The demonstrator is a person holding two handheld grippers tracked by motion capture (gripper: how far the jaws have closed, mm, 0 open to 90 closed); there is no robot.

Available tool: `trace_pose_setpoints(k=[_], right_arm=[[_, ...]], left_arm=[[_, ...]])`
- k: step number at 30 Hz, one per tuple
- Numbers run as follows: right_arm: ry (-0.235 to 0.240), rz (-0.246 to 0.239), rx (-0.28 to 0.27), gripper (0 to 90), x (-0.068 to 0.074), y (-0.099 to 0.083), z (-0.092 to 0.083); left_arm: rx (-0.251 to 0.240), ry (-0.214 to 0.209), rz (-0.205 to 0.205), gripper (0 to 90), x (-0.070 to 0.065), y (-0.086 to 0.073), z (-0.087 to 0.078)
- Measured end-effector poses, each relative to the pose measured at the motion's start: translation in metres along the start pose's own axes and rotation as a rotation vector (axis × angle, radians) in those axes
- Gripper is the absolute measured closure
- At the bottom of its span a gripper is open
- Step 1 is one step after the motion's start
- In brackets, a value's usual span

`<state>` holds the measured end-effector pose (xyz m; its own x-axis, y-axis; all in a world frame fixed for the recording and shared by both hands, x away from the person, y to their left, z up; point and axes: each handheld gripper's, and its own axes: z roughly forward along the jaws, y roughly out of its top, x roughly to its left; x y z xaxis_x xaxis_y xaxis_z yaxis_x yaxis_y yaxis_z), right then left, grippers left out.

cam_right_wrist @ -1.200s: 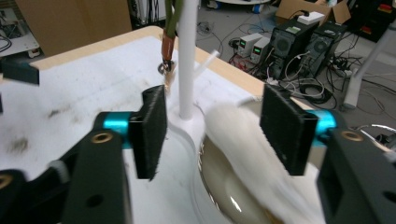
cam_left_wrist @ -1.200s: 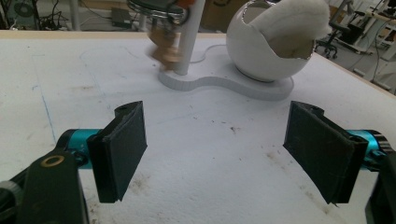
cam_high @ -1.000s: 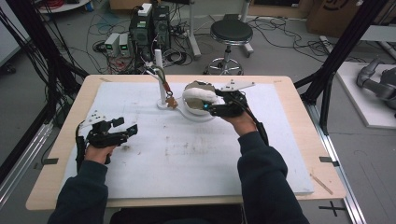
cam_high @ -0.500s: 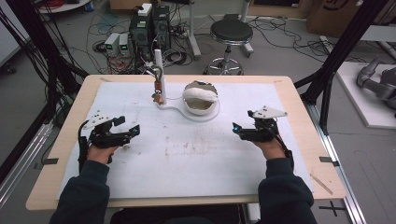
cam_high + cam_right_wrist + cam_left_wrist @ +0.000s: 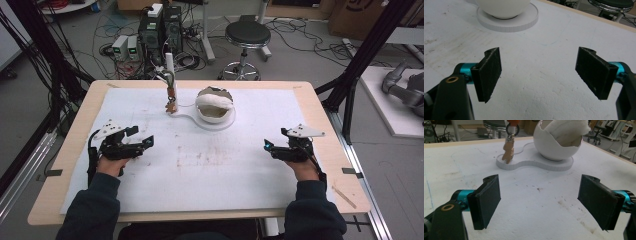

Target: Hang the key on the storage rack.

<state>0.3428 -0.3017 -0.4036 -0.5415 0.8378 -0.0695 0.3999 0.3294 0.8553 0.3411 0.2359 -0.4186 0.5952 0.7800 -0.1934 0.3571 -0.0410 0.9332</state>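
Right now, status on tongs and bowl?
Left tongs and right tongs both open, empty. White bowl on its stand, white stuffing inside, untouched. Nothing in the way.

Left gripper (image 5: pixel 145 141) and right gripper (image 5: pixel 268 146) were held low at opposite sides in dark-sleeved hands, jaws pointed inward, both pairs spread wide with nothing between, the right's having just been opening.

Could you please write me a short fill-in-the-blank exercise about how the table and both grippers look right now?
1. The white egg-shaped shell holds a ____ cloth.
2. The jaws of the right gripper stand ____, nothing between them.
3. The shell stands on a white ____ that also carries the hanging figurine.
4. The left gripper points toward the table's ____ side.

Missing words: white; open; base; right
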Motion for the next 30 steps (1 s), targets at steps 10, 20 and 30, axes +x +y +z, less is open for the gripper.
trace_pose_setpoints(k=[10, 20, 30], right_arm=[[-0.007, 0.008, -0.009, 21.5, 0.0017, -0.0013, -0.0035], [-0.006, -0.005, 0.0, 21.5, 0.003, -0.0018, -0.0017], [-0.003, 0.001, -0.005, 21.5, 0.0017, -0.0023, -0.0007]], left_arm=[[0.003, -0.005, 0.003, 18.0, -0.0009, -0.0005, -0.0003], [0.005, 0.001, -0.002, 18.0, 0.0, -0.0012, -0.001], [0.007, 0.0, -0.007, 18.2, 0.0001, -0.0017, 0.0004]])
